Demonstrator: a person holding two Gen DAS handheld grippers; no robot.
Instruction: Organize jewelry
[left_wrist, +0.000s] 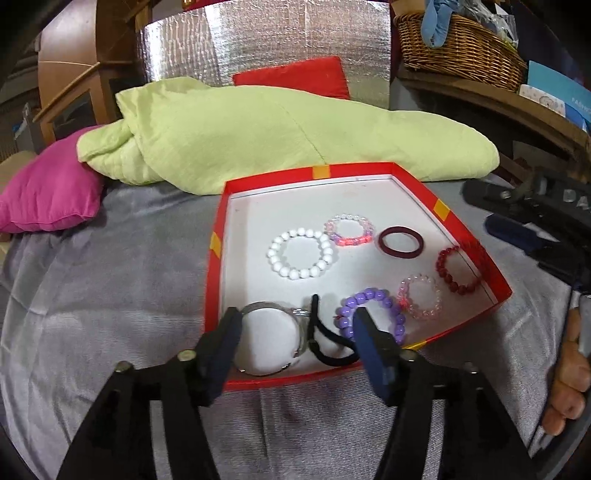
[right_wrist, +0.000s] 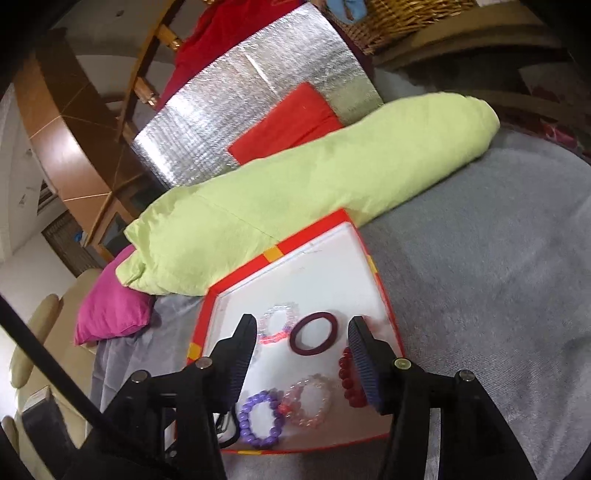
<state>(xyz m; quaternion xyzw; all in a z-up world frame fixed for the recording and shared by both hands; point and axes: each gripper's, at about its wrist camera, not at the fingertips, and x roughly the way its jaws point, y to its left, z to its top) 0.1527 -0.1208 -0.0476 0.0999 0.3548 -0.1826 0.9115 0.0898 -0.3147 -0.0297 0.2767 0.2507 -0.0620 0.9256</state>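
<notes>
Silver metal bangle (left_wrist: 267, 343) and black elastic hair tie (left_wrist: 325, 343) flat in near corner of shallow red cardboard box (left_wrist: 369, 168), beside purple bead bracelet (left_wrist: 373, 317). Left gripper (left_wrist: 295, 343) unclenched, straddling both, gripping nothing; right gripper (right_wrist: 303, 354) likewise spread above maroon ring (right_wrist: 314, 333). Best lifted clear without snagging the tie.

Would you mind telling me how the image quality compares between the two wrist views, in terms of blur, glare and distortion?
Left wrist view: fairly sharp, the white bead bracelet crisp in the red box; strong fisheye bending and dark corners; the foil panel glares. Right wrist view: softer and tilted, the red bead bracelet smeared beside the right gripper, the foil again bright.
</notes>
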